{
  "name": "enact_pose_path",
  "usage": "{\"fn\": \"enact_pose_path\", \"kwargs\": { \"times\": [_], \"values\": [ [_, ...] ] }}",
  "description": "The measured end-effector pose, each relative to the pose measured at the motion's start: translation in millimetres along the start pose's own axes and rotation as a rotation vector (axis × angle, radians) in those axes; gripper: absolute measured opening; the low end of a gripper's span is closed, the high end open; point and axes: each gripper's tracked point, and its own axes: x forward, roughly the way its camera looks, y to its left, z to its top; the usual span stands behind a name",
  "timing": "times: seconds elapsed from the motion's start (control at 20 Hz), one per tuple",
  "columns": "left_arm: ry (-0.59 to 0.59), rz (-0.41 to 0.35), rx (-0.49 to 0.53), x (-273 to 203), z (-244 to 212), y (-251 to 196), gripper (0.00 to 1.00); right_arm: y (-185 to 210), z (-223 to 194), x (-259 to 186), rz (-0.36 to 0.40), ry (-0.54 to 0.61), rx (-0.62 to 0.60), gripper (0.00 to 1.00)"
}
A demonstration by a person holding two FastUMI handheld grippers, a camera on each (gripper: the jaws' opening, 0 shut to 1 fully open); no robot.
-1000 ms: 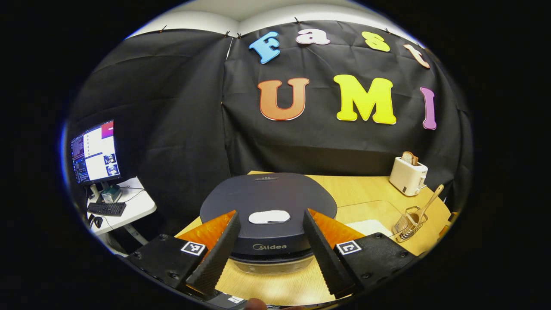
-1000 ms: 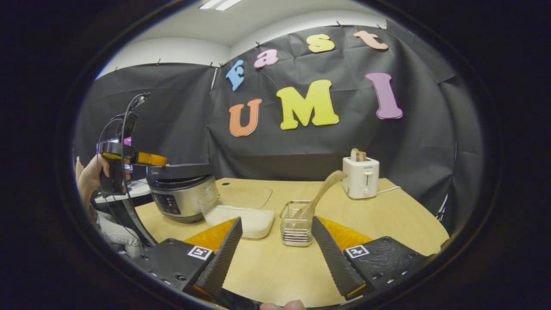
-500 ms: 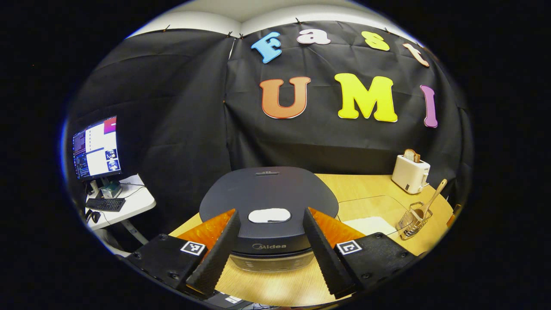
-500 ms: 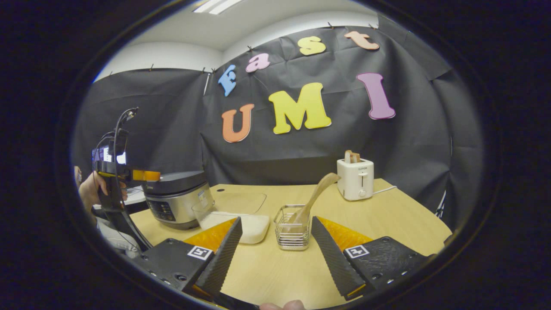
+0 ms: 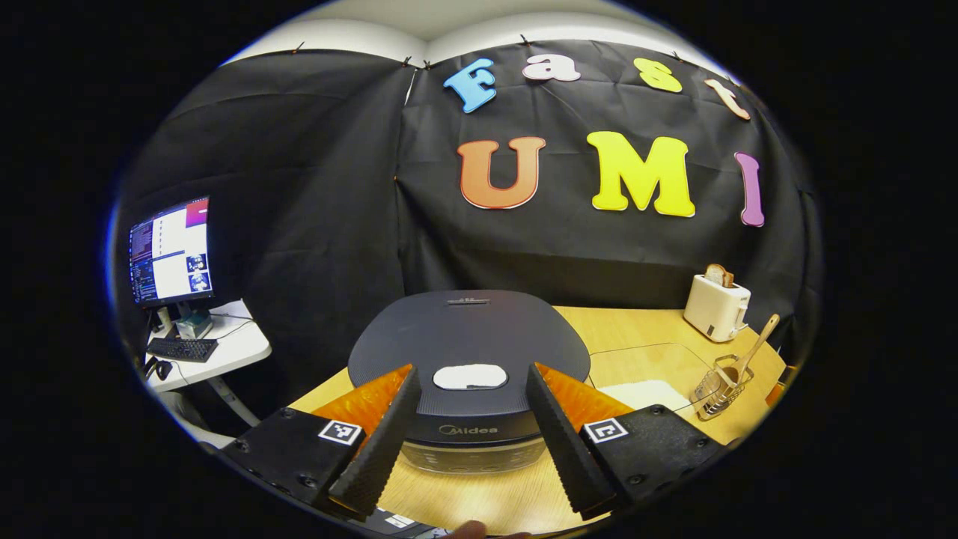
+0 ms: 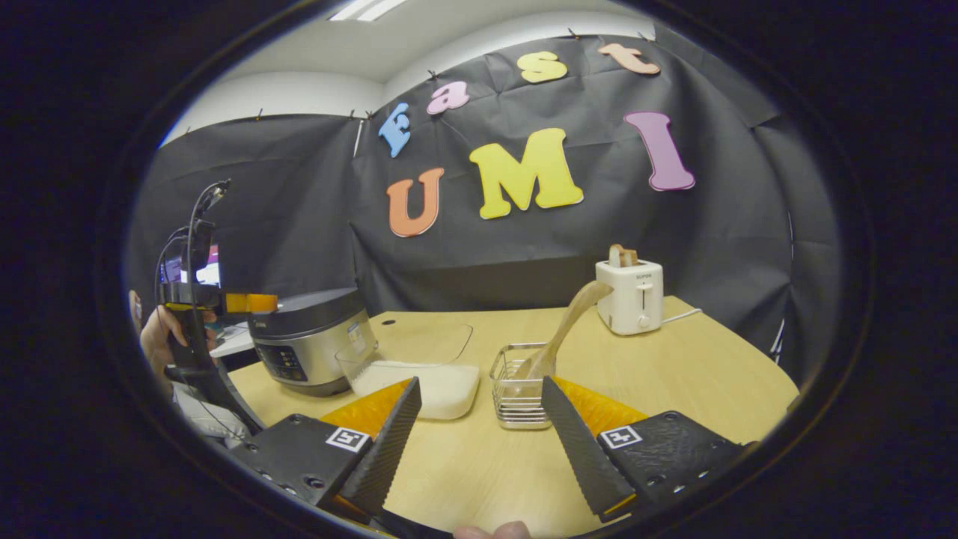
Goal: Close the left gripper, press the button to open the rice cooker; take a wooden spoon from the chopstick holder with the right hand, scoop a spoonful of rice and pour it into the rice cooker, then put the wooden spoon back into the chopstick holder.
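In the left gripper view, the left gripper (image 5: 468, 442) is hanging just above the front of the rice cooker (image 5: 468, 344), whose lid is still shut. Its fingers are standing wide apart, holding nothing, with the pale button (image 5: 470, 376) lying straight ahead between them.

In the right gripper view, the right gripper (image 6: 479, 445) is waiting with fingers wide and empty. The wooden spoon (image 6: 563, 333) is leaning rightward in the chopstick holder (image 6: 516, 389) just ahead, beside the rice container (image 6: 419, 382).
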Motion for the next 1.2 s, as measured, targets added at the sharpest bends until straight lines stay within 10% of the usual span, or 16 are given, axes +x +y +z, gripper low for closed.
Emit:
{"fn": "enact_pose_path", "kwargs": {
  "times": [1.2],
  "values": [
    [-0.347,-0.125,-0.044,-150,43,-111,1.00,52,108,-65,-0.045,-0.348,-0.096,0.95]
  ]
}}
